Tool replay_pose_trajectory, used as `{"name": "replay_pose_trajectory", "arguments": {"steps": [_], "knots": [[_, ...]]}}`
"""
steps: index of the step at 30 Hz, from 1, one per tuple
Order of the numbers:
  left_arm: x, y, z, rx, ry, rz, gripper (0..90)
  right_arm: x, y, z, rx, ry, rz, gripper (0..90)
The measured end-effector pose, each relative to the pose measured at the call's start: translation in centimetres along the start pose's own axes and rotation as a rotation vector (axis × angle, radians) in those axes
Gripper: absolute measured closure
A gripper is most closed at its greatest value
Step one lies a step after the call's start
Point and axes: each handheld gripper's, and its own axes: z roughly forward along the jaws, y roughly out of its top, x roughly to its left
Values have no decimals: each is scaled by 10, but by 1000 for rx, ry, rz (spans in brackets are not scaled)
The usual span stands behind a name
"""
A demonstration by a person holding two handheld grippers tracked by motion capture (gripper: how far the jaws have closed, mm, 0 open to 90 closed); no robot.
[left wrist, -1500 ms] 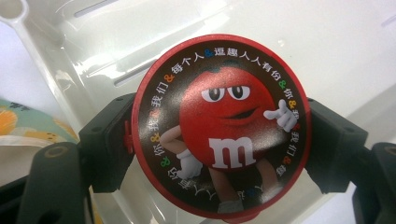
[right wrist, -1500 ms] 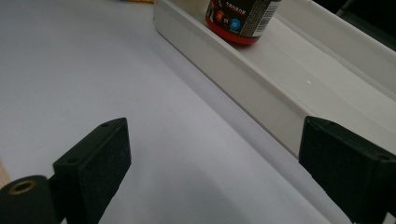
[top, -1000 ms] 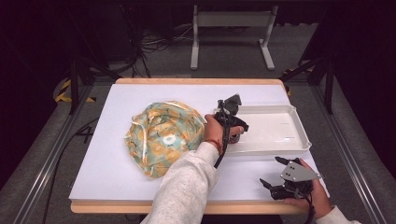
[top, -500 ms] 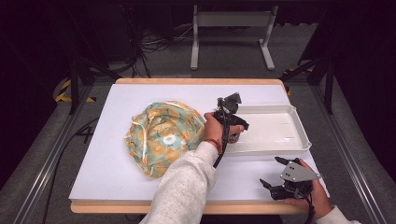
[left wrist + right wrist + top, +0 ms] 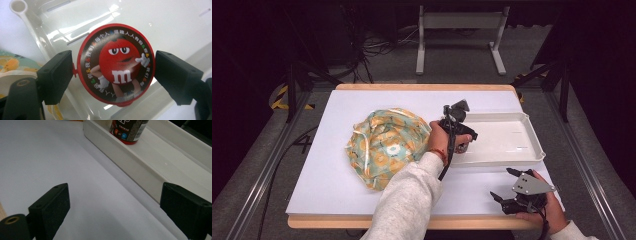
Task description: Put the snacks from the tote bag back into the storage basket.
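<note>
High view overhead; gripper views close, sharing tray (image 5: 504, 142) (white)

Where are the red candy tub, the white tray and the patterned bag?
red candy tub (image 5: 116, 63): left gripper view, middle of its round lid.
white tray (image 5: 532, 145): high view, right rim.
patterned bag (image 5: 384, 142): high view, middle of its top.

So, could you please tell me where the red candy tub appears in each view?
High view: the candy tub stands at the white tray's left end, mostly hidden.
Left gripper view: mid-picture, its red lid facing the camera.
Right gripper view: at the top edge, right of centre, lower body showing.
Shared landmark: the white tray.
</note>
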Motion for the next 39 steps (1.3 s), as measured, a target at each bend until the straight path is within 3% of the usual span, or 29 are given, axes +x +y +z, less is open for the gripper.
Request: {"name": "replay_pose_trajectory", "arguments": {"steps": [10, 22, 33, 39], "knots": [[5, -7, -6, 4, 1, 49, 143, 0, 0, 1, 2, -2, 4, 98], [8, -19, -30, -28, -10, 190, 106, 0, 0, 1, 5, 0, -2, 98], [24, -38, -49, -106, 1, 300, 58, 1, 1, 2, 5, -4, 1, 97], [30, -57, -61, -186, -14, 412, 62, 1, 1, 1, -3, -5, 3, 97]]}}
